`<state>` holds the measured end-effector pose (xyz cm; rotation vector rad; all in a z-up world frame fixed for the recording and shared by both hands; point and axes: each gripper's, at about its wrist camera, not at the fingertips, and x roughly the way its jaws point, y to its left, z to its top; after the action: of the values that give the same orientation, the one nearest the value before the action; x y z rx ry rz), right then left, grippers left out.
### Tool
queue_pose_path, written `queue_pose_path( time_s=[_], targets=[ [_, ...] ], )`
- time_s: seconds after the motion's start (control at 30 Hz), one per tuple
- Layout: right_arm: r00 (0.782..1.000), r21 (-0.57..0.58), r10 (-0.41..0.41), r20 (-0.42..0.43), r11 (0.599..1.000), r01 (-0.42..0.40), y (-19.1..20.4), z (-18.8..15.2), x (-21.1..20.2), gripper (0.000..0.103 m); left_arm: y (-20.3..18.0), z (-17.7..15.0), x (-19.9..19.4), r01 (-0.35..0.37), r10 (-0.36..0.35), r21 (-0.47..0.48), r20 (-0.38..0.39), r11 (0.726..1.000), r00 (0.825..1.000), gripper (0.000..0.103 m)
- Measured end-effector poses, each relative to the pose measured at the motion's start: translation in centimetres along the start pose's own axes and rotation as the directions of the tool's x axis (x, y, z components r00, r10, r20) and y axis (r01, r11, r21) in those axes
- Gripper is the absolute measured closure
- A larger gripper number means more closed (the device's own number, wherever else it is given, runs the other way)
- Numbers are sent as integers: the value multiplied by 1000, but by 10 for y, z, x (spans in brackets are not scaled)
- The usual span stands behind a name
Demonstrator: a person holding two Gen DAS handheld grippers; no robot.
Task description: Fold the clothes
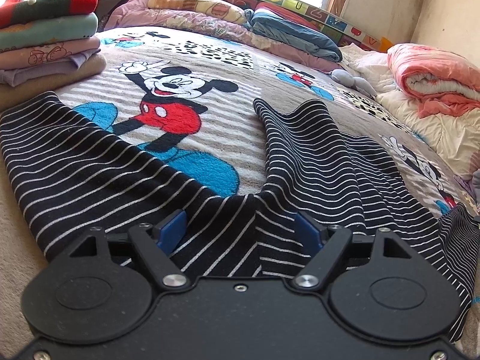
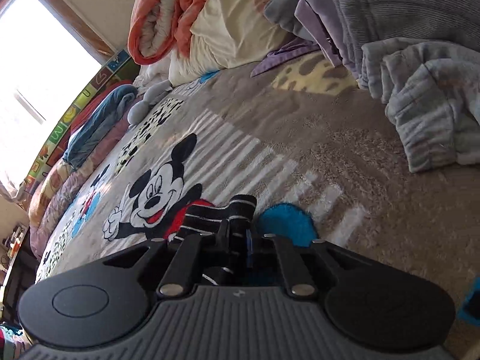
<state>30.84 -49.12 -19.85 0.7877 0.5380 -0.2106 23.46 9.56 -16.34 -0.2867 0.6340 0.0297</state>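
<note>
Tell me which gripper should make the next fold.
Right, probably. The right gripper is already shut on the black white-striped knit garment, while the left gripper hangs open over it, gripping nothing.

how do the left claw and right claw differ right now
The left claw is open, its blue pads spread wide over the striped garment; the right claw is shut on a bunched bit of it. The left looks level along the Mickey blanket; the right view is rolled sideways. Both work the same black, white-striped fabric.
</note>
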Motion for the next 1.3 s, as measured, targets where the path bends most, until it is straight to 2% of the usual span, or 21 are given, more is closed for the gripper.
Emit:
queue_pose_path(
  time_s=[0.03, 0.1, 0.2, 0.27, 0.3, 0.37, 0.47, 0.5, 0.6, 0.63, 0.77, 0.83, 0.9, 0.97, 1.03, 1.07, 1.1, 1.13, 1.2, 1.27, 1.3],
  targets=[
    [1000, 0, 3, 11, 1000, -3, 0, -4, -4, 66, 0, 0, 0, -1, 1, 2, 0, 1000, 1000, 25],
    [1000, 4, 0, 28, 1000, 0, 3, -14, -15, 55, 0, 0, 0, -3, 3, 7, 0, 1000, 1000, 25],
    [1000, -83, -6, 25, 997, 8, 17, -32, -30, 52, 0, -1, -1, -5, 5, 9, 1, 1000, 1000, 25],
    [999, -214, -15, 40, 977, 23, 37, -47, -44, 51, -1, -1, -1, -6, 6, 10, 1, 1000, 1000, 25],
    [1000, -290, 6, 23, 957, 1, 50, -55, -48, 51, -2, -2, -1, -8, 8, 12, 2, 1000, 1000, 25],
    [998, -435, 51, -25, 898, -56, 78, -73, -56, 51, -3, -3, -1, -13, 13, 22, 3, 1000, 1000, 25],
    [986, -633, 121, -118, 755, -169, 125, -107, -63, 54, -5, -4, -1, -20, 20, 37, 5, 999, 1000, 25],
    [978, -682, 142, -150, 702, -206, 140, -118, -65, 54, -5, -4, -1, -20, 20, 39, 5, 999, 1000, 25],
    [959, -767, 162, -231, 576, -282, 179, -147, -65, 57, -3, -4, -1, -12, 12, 30, 3, 999, 1000, 24],
    [959, -795, 141, -244, 537, -281, 190, -157, -62, 58, -2, -3, -2, -9, 9, 28, 2, 1000, 1000, 24],
    [987, -899, -10, -161, 415, -142, 198, -176, -42, 60, 1, -2, -2, 6, -6, 19, -5, 1000, 1000, 24],
    [996, -878, -19, -90, 473, -70, 191, -161, -43, 60, 2, 0, -2, 15, -15, 15, -10, 1000, 1000, 24],
    [999, -862, -31, -16, 507, 2, 179, -146, -48, 60, 4, 1, -2, 22, -22, 6, -16, 1000, 1000, 24],
    [1000, -849, -4, -19, 529, -14, 171, -141, -56, 59, 3, 2, -1, 21, -21, 8, -18, 1000, 1000, 23],
    [994, -859, 71, -79, 501, -104, 169, -147, -65, 59, 1, 1, -1, 19, -18, 16, -18, 1000, 1000, 22],
    [988, -878, 90, -122, 455, -150, 172, -155, -68, 61, 1, 1, -1, 17, -17, 19, -18, 1000, 1000, 22],
    [987, -900, 71, -146, 404, -162, 176, -164, -66, 60, 0, 1, -1, 16, -15, 22, -18, 1000, 1000, 22],
    [991, -929, -12, -137, 350, -124, 179, -173, -59, 60, 0, 0, -1, 15, -14, 24, -18, 1000, 1000, 22],
    [991, -889, -64, -116, 452, -75, 173, -161, -54, 55, -1, 0, -1, 12, -11, 30, -17, 999, 1000, 22],
    [991, -839, -118, -59, 543, 14, 164, -145, -55, 55, -2, -1, -1, 9, -8, 36, -16, 999, 1000, 22],
    [992, -832, -122, -38, 553, 36, 160, -142, -58, 55, -2, -1, -1, 8, -7, 39, -16, 999, 1000, 22]
  ],
)
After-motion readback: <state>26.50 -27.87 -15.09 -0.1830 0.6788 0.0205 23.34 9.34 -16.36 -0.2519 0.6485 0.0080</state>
